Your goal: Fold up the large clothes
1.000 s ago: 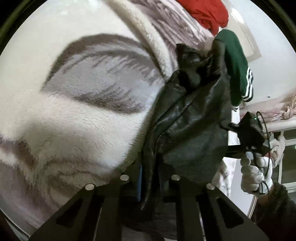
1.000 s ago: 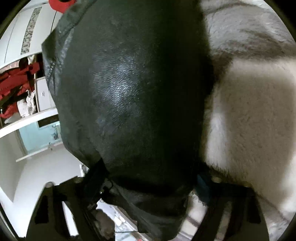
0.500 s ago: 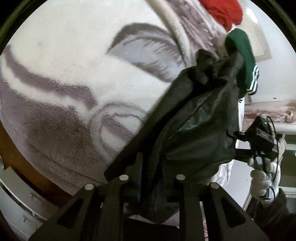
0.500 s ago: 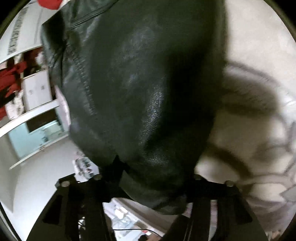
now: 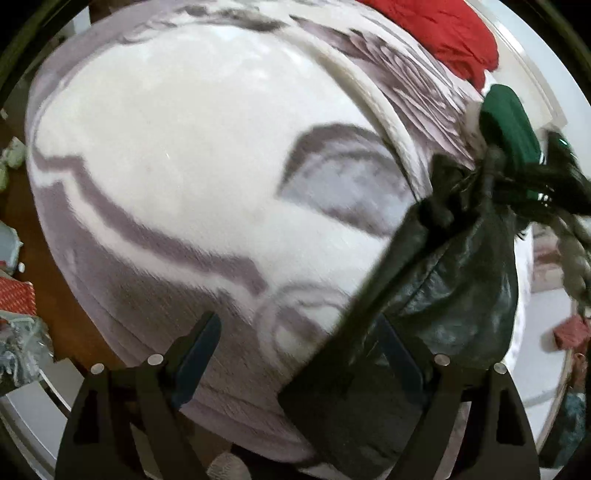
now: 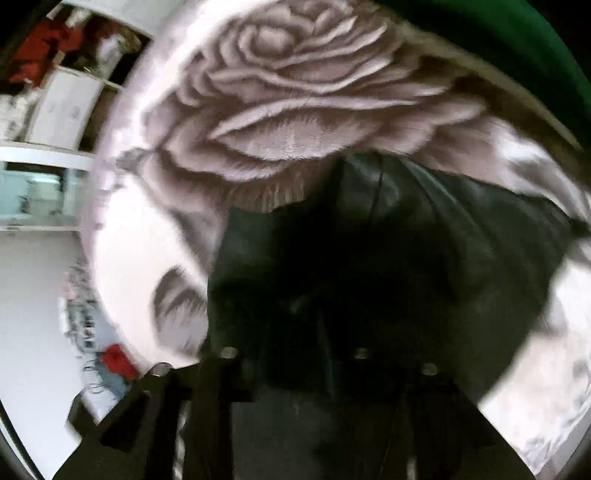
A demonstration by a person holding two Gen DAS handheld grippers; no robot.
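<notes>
Spreading just now, the left gripper [image 5: 295, 354] is seen w/ jaws wide, nothing pinched; black leather garment [image 5: 454, 280] drapes over its right finger, above the fleece blanket [image 5: 184, 166]. Right gripper [image 6: 295, 354] jaws have been closing; garment covers them, grip can't be told. Red [image 5: 454, 33] & green clothes [image 5: 509, 122] lie beyond.

bare fleece blanket [image 5: 177, 177] open leftward, black leather garment [image 5: 454, 280] bunched right, green garment [image 5: 511, 122] behind
</notes>
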